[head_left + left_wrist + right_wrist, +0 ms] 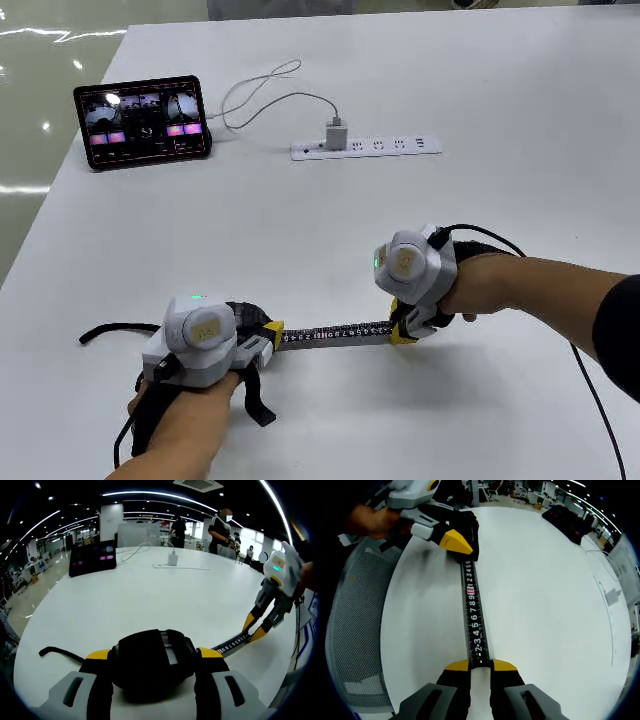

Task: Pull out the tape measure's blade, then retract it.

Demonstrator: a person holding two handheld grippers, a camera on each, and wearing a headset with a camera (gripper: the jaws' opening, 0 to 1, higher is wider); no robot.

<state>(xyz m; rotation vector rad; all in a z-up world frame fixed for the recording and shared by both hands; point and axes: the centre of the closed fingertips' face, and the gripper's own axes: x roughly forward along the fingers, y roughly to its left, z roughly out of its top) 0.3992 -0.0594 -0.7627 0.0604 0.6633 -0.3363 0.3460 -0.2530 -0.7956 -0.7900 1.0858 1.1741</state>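
Head view: my left tongs (262,342) clamp the tape measure case (248,312), I take it to anchor it on the desk (300,230). My right tongs (405,330) pinch the blade (335,333) tip, so the blade runs left-right between them.

Left gripper view: the case sits gripped between the jaws, and the blade leads off to the right.

Right gripper view: the blade lies flat and points straight away to the case.

The head view looks down over the white table (300,230) from close above; the two gripper views sit low, facing each other along the blade (473,615), shared by all three.
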